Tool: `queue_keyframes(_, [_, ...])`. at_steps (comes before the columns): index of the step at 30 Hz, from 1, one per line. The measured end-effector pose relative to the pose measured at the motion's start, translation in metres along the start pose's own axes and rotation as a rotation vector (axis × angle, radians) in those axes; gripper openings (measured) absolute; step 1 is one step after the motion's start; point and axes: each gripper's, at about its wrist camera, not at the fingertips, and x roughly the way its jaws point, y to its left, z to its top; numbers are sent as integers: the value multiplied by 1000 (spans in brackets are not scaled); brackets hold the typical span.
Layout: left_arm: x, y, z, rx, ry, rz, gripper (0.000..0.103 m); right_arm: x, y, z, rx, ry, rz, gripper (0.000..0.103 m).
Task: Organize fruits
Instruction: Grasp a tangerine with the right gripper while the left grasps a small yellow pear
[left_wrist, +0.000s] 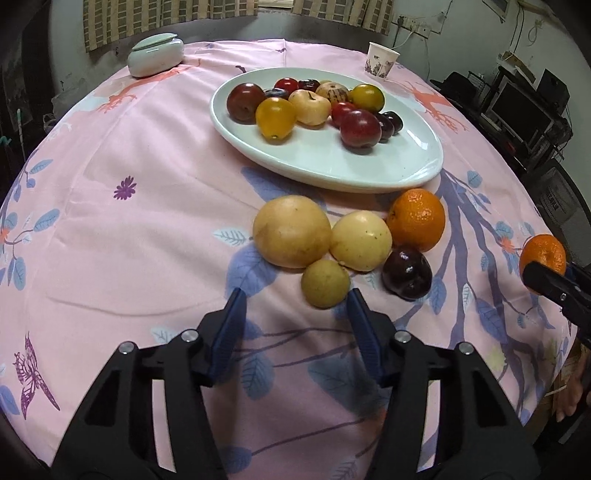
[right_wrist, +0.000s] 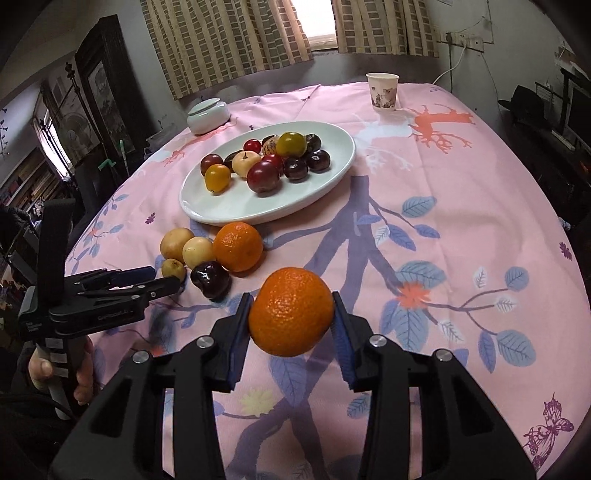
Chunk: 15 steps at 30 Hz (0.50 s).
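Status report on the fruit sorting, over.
Right gripper shut on orange, lifted. Left gripper open, short of small yellow fruit. Plate has room; path clear.

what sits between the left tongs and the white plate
A cluster of loose fruit: a small yellow-green fruit nearest the left tongs, two larger yellow fruits behind it, then bare cloth before the white plate. The left wrist view shows it.
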Motion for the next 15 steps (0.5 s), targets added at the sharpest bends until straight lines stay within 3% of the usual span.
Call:
queue_keyframes(6, [7,-5,6,8,-12,16,52,0,0,-4,8,6,23,42])
queue_keyframes(7, [7,-5,7,6,-16,19,48,1,0,-4,9,7,26,42])
queue_keyframes(9, [5,-3,7,-3,-20,-17,28,0,2,-4,10,6,33,42])
queue_keyframes(15, [-17,-1,-2,-17,-49,-42,27,-6,7,-2,6,-10,32,42])
